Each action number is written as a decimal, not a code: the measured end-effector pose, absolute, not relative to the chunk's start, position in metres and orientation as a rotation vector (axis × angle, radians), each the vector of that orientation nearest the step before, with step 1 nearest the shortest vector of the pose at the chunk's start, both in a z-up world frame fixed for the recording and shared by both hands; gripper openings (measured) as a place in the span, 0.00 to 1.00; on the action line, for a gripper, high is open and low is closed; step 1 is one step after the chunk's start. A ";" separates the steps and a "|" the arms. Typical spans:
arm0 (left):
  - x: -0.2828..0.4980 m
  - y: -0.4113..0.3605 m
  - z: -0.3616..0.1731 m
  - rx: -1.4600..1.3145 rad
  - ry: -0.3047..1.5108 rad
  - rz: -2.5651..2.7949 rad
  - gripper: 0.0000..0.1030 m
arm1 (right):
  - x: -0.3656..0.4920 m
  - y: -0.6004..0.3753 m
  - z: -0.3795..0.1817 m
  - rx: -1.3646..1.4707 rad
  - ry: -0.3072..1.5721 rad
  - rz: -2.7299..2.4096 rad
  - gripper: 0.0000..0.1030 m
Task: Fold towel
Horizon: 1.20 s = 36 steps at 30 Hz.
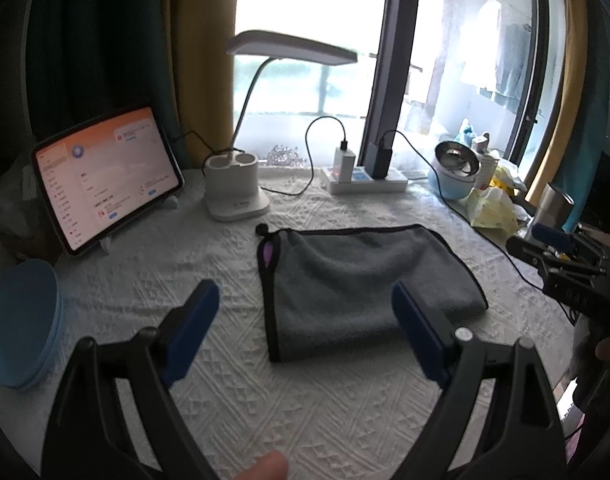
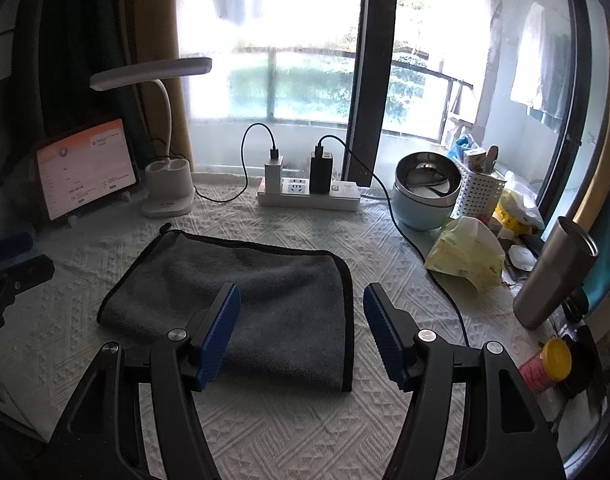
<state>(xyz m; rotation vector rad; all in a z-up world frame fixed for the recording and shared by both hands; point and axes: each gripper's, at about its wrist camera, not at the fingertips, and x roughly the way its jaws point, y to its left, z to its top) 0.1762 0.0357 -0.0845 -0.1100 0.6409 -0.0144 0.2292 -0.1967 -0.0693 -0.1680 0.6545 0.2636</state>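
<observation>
A grey towel with black trim (image 1: 345,280) lies folded flat on the white textured tablecloth (image 1: 185,280); it also shows in the right wrist view (image 2: 265,292). My left gripper (image 1: 305,300) is open and empty, hovering just in front of the towel's near left edge. My right gripper (image 2: 301,304) is open and empty above the towel's near right corner. The right gripper's body shows at the right edge of the left wrist view (image 1: 565,264).
A tablet on a stand (image 1: 105,176), a white desk lamp (image 1: 237,184) and a power strip with chargers (image 1: 365,180) stand at the back. A blue bowl (image 2: 425,192), a tissue pack (image 2: 465,256), a steel tumbler (image 2: 553,272) and a cable (image 2: 425,272) are at the right. A blue lid (image 1: 21,320) lies at the left.
</observation>
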 end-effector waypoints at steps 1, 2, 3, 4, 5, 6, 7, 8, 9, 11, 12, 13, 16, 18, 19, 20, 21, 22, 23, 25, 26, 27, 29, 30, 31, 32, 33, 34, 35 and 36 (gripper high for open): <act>0.172 0.035 -0.083 -0.106 0.635 -0.015 0.87 | 0.226 -0.197 -0.068 -0.167 0.650 0.263 0.65; 0.170 0.034 -0.082 -0.105 0.632 -0.016 0.87 | 0.223 -0.197 -0.067 -0.167 0.647 0.263 0.65; 0.167 0.033 -0.081 -0.105 0.628 -0.017 0.87 | 0.220 -0.197 -0.065 -0.167 0.642 0.263 0.65; 0.162 0.032 -0.079 -0.105 0.623 -0.018 0.87 | 0.216 -0.198 -0.064 -0.166 0.638 0.263 0.65; 0.160 0.032 -0.078 -0.105 0.620 -0.018 0.87 | 0.213 -0.199 -0.063 -0.166 0.634 0.263 0.65; 0.156 0.031 -0.077 -0.106 0.616 -0.019 0.87 | 0.209 -0.199 -0.061 -0.166 0.628 0.263 0.65; 0.153 0.031 -0.076 -0.107 0.613 -0.019 0.87 | 0.205 -0.201 -0.059 -0.165 0.624 0.263 0.65; 0.150 0.030 -0.074 -0.107 0.609 -0.020 0.87 | 0.202 -0.202 -0.058 -0.164 0.619 0.262 0.65; 0.147 0.029 -0.073 -0.105 0.606 -0.020 0.87 | 0.198 -0.203 -0.056 -0.164 0.615 0.261 0.65; 0.139 0.027 -0.069 -0.097 0.593 -0.020 0.87 | 0.191 -0.205 -0.052 -0.161 0.604 0.259 0.65; 0.136 0.026 -0.067 -0.093 0.588 -0.019 0.87 | 0.188 -0.206 -0.050 -0.161 0.599 0.259 0.65; 0.131 0.024 -0.064 -0.087 0.577 -0.015 0.87 | 0.184 -0.207 -0.048 -0.160 0.591 0.257 0.65; 0.119 0.020 -0.056 -0.080 0.551 -0.003 0.87 | 0.170 -0.211 -0.039 -0.154 0.565 0.257 0.65; 0.111 0.019 -0.051 -0.082 0.532 -0.005 0.87 | 0.162 -0.212 -0.033 -0.150 0.548 0.259 0.65; 0.107 0.018 -0.047 -0.081 0.519 -0.003 0.87 | 0.157 -0.213 -0.028 -0.146 0.533 0.262 0.65; 0.103 0.017 -0.044 -0.079 0.507 -0.001 0.87 | 0.152 -0.215 -0.024 -0.145 0.521 0.262 0.65; 0.099 0.016 -0.041 -0.076 0.493 0.004 0.87 | 0.148 -0.215 -0.021 -0.144 0.511 0.261 0.65; 0.094 0.015 -0.036 -0.074 0.476 0.008 0.87 | 0.142 -0.217 -0.015 -0.141 0.493 0.260 0.65; 0.091 0.015 -0.033 -0.072 0.467 0.008 0.87 | 0.138 -0.218 -0.010 -0.138 0.481 0.259 0.65; 0.082 0.013 -0.024 -0.070 0.435 0.011 0.87 | 0.130 -0.221 -0.002 -0.136 0.457 0.258 0.65; 0.078 0.013 -0.020 -0.070 0.420 0.014 0.87 | 0.126 -0.222 0.002 -0.136 0.446 0.257 0.65; 0.072 0.012 -0.014 -0.067 0.398 0.016 0.87 | 0.122 -0.223 0.007 -0.136 0.435 0.259 0.65; 0.064 0.010 -0.005 -0.061 0.367 0.019 0.87 | 0.112 -0.224 0.017 -0.133 0.412 0.264 0.65; 0.059 0.009 0.001 -0.058 0.343 0.019 0.87 | 0.108 -0.225 0.021 -0.134 0.398 0.264 0.65; 0.055 0.008 0.005 -0.056 0.328 0.019 0.87 | 0.103 -0.225 0.027 -0.136 0.382 0.263 0.65; 0.050 0.007 0.010 -0.057 0.308 0.017 0.87 | 0.099 -0.226 0.031 -0.137 0.369 0.263 0.65; 0.047 0.007 0.013 -0.057 0.298 0.015 0.87 | 0.095 -0.226 0.036 -0.137 0.356 0.263 0.65; 0.042 0.006 0.018 -0.059 0.280 0.010 0.87 | 0.090 -0.226 0.041 -0.136 0.341 0.264 0.65; 0.040 0.006 0.021 -0.059 0.269 0.008 0.87 | 0.087 -0.227 0.045 -0.134 0.329 0.265 0.65; 0.035 0.005 0.025 -0.057 0.253 0.007 0.87 | 0.083 -0.228 0.050 -0.132 0.316 0.265 0.65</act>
